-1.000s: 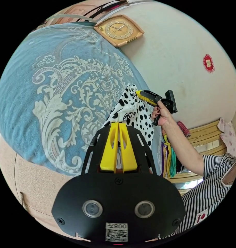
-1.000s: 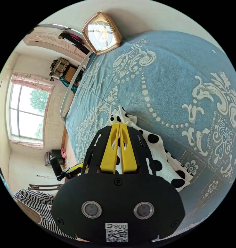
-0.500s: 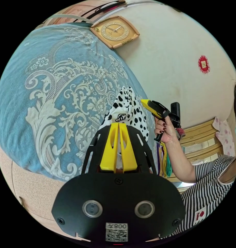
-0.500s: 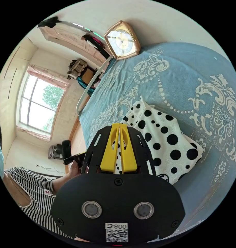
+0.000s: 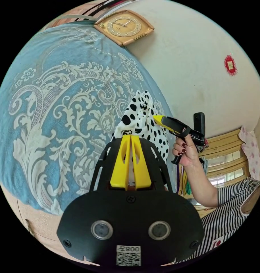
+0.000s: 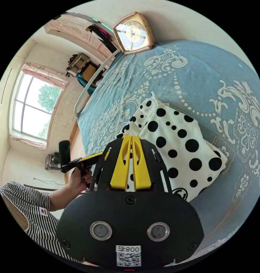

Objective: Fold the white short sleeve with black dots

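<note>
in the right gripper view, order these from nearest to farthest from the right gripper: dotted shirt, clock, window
1. dotted shirt, at the right gripper tips, on the blue bedspread.
2. clock, past the bed's far end, on the wall.
3. window, across the room, view's left.

shirt's [image 6: 178, 145] near edge behind gripper body — grip there unseen

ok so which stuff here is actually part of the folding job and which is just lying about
Part of the job:
- white dotted shirt, folded on the blue bedspread
- left gripper, jaws closed
- right gripper, jaws closed

Just lying about:
- clock by the wall
- red wall ornament
- window
- coloured items hanging behind the person's hand
</note>
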